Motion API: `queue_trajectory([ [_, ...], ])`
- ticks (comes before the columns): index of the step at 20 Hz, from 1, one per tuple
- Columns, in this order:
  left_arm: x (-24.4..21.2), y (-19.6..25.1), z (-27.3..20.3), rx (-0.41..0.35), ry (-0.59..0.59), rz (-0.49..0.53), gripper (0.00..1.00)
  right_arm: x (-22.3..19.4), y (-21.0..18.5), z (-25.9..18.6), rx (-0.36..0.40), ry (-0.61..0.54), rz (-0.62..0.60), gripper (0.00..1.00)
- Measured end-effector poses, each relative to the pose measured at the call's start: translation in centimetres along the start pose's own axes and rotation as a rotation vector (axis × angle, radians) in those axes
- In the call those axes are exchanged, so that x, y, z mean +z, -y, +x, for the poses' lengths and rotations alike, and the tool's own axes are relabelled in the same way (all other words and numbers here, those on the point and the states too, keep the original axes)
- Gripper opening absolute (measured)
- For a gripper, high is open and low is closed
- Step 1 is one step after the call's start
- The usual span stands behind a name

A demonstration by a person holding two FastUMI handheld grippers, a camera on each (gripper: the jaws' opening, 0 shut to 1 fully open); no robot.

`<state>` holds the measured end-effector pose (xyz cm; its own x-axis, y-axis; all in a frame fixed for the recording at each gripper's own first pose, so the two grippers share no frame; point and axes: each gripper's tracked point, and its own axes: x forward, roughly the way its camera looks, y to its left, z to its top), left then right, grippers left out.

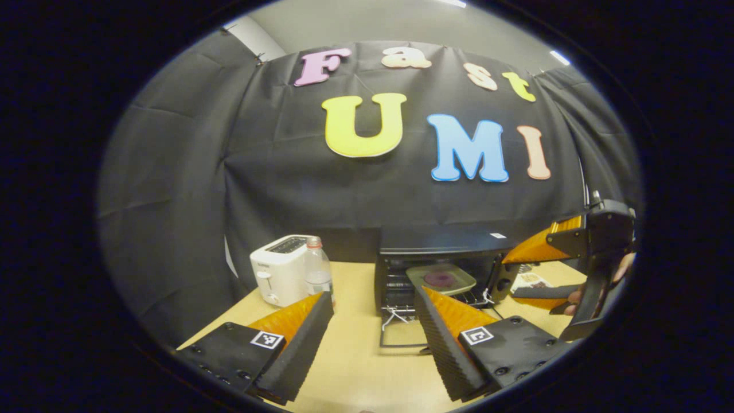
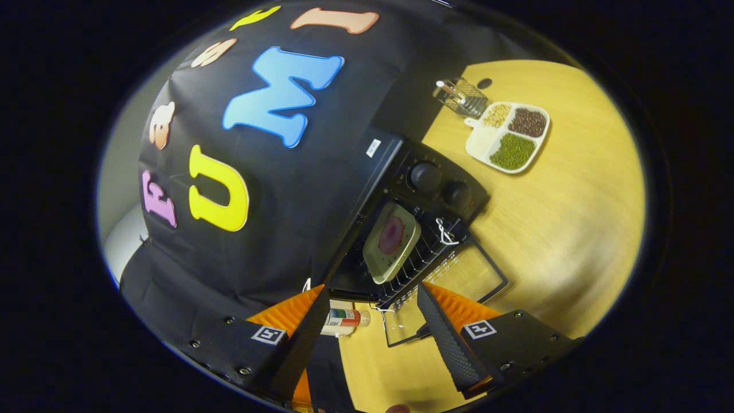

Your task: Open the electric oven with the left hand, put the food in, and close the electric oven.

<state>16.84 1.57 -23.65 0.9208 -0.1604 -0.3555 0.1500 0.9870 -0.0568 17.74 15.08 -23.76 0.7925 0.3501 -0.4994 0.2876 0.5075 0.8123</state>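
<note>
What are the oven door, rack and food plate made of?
Black electric oven's drop-down door: dark frame, apparently glass pane, since the table shows through. Thin wire rack: looks like bare shiny metal. Pale green square plate: smooth, glossy, ceramic or plastic; cannot tell.

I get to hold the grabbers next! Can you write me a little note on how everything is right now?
Left gripper: open, empty, facing the oven.
Right gripper: open, empty, tilted sideways, near the oven front.
Oven: door folded down, open.
Plate with the purple food: on the rack inside the oven.
Done: oven opened, food in.
Left: lift the door shut with the left gripper.
</note>
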Motion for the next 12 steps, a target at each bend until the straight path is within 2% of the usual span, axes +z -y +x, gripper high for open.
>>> queue_trajectory([
  [3, -2.1, 2.9, 0.3, -0.051, -0.051, 0.004, 0.9, 1.5, 0.4, -3.2, 0.001, 0.046, -0.137, 0.97],
  [4, -2.6, 3.5, 0.5, -0.062, -0.065, 0.0, 1.0, 2.0, 0.7, -4.2, -0.005, 0.063, -0.182, 0.97],
  [7, -4.2, 5.5, 0.9, -0.099, -0.098, 0.0, 1.0, 3.2, 1.6, -6.7, -0.027, 0.105, -0.324, 0.97],
  [8, -4.9, 6.0, 1.1, -0.114, -0.111, 0.003, 0.91, 3.5, 2.0, -7.7, -0.037, 0.124, -0.371, 0.97],
  [9, -5.6, 6.7, 1.5, -0.13, -0.128, 0.003, 0.91, 4.1, 2.5, -8.6, -0.054, 0.144, -0.416, 0.97],
  [11, -7.6, 8.2, 1.8, -0.171, -0.182, -0.012, 1.0, 5.2, 3.2, -10.3, -0.083, 0.184, -0.514, 0.97],
  [12, -8.7, 8.9, 2.1, -0.188, -0.212, -0.017, 0.96, 5.9, 3.7, -11.2, -0.106, 0.21, -0.566, 0.97],
])
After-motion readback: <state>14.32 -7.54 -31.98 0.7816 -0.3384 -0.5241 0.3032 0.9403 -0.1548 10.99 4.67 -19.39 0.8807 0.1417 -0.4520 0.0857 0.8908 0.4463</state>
